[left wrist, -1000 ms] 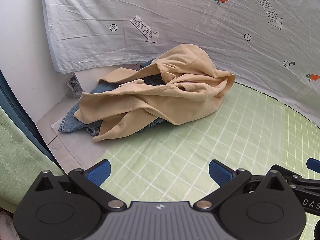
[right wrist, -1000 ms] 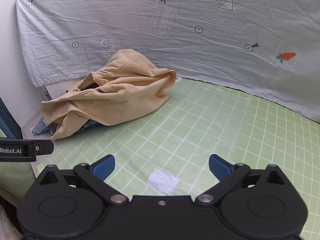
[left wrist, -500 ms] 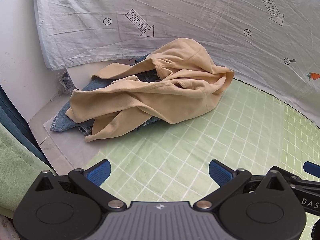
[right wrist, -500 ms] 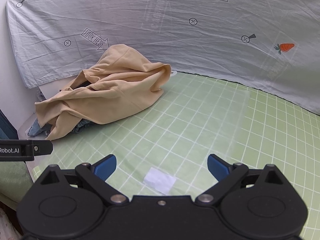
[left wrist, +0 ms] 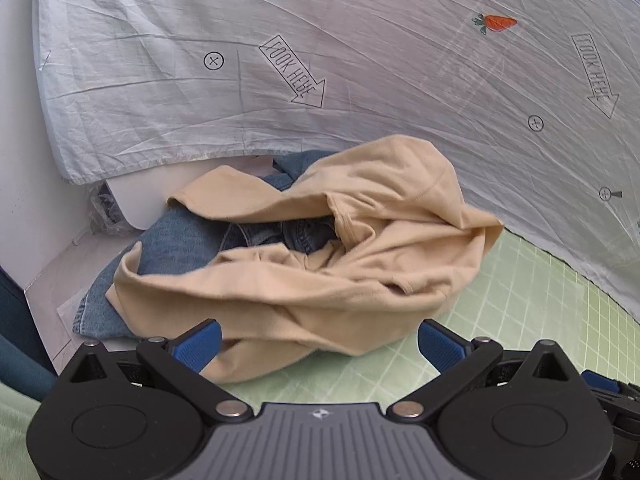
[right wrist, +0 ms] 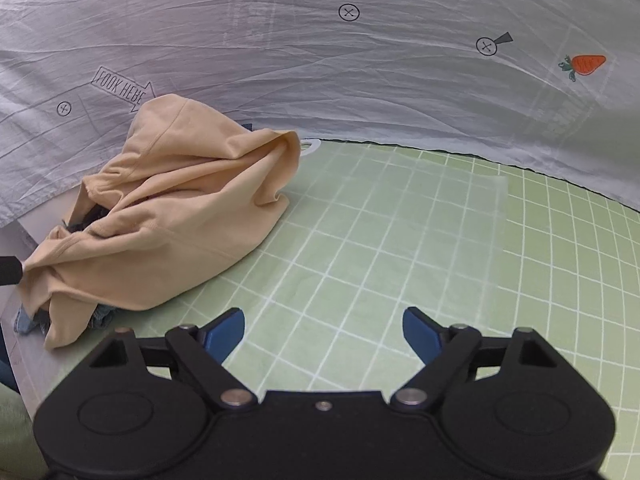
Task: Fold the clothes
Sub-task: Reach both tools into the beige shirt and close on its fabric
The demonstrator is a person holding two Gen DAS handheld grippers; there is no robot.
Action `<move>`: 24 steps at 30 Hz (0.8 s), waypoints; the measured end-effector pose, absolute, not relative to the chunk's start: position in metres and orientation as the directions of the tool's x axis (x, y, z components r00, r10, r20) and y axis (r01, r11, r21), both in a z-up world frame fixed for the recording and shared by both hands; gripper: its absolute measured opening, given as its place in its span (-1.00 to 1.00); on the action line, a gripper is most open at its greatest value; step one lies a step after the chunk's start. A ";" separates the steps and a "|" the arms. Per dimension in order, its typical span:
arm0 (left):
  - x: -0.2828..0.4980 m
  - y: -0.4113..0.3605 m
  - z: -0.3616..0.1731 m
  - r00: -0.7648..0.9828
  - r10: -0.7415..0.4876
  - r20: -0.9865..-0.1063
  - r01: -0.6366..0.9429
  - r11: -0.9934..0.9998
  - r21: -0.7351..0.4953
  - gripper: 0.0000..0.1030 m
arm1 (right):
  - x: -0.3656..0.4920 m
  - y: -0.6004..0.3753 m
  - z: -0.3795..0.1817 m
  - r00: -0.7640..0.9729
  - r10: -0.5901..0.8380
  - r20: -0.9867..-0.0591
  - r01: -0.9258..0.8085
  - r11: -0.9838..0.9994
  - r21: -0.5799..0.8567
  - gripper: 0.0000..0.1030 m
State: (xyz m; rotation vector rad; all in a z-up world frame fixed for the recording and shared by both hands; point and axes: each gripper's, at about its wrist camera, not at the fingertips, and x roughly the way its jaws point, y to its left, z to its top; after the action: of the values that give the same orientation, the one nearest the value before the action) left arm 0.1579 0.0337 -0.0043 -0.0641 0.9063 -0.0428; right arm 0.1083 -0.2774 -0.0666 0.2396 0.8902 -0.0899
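Note:
A crumpled tan shirt (left wrist: 340, 272) lies heaped over blue jeans (left wrist: 176, 240) at the left end of the green grid mat (left wrist: 540, 320). My left gripper (left wrist: 318, 340) is open, its blue fingertips straddling the near edge of the tan shirt without gripping it. In the right wrist view the tan shirt (right wrist: 172, 220) sits at the left, with a bit of the jeans (right wrist: 28, 320) showing under it. My right gripper (right wrist: 323, 330) is open and empty above the green mat (right wrist: 400, 248), to the right of the pile.
A white printed sheet (left wrist: 360, 60) hangs behind the pile and the mat; it also shows in the right wrist view (right wrist: 360, 60). A white board (left wrist: 52, 280) lies under the jeans at the left. A green cloth (left wrist: 16, 420) is at the near left.
Both grippers have moved forward toward the clothes pile. The left gripper now reaches the tan shirt's near edge. Both stay open.

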 end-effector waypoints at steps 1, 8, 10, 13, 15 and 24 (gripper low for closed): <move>0.172 0.036 -0.003 0.620 -0.064 -0.782 0.009 0.997 -0.074 1.00 | 0.120 -0.278 -0.071 0.624 0.025 -0.781 0.190 0.965 0.183 0.64; 0.266 0.047 -0.020 0.595 -0.101 -0.798 -0.004 0.992 -0.128 0.96 | 0.203 -0.266 -0.104 0.623 0.083 -0.778 0.245 0.924 0.295 0.44; 0.286 0.049 -0.030 0.571 -0.127 -0.811 -0.005 0.987 -0.158 0.83 | 0.226 -0.260 -0.114 0.616 0.105 -0.780 0.252 0.913 0.322 0.31; 0.308 0.051 -0.047 0.537 -0.166 -0.827 -0.016 0.978 -0.206 0.64 | 0.247 -0.256 -0.128 0.601 0.160 -0.783 0.286 0.872 0.397 0.23; 0.318 0.048 -0.056 0.518 -0.199 -0.832 -0.023 0.969 -0.246 0.50 | 0.253 -0.250 -0.136 0.588 0.190 -0.786 0.314 0.842 0.439 0.20; 0.335 0.045 -0.077 0.489 -0.276 -0.827 -0.050 0.938 -0.343 -0.37 | 0.250 -0.234 -0.157 0.583 0.275 -0.765 0.429 0.694 0.577 -0.10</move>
State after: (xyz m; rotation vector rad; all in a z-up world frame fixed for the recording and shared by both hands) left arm 0.3345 0.0446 -0.0771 -0.3431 1.0563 -0.1406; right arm 0.2497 -0.2344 -0.1571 0.8319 0.9741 -0.1031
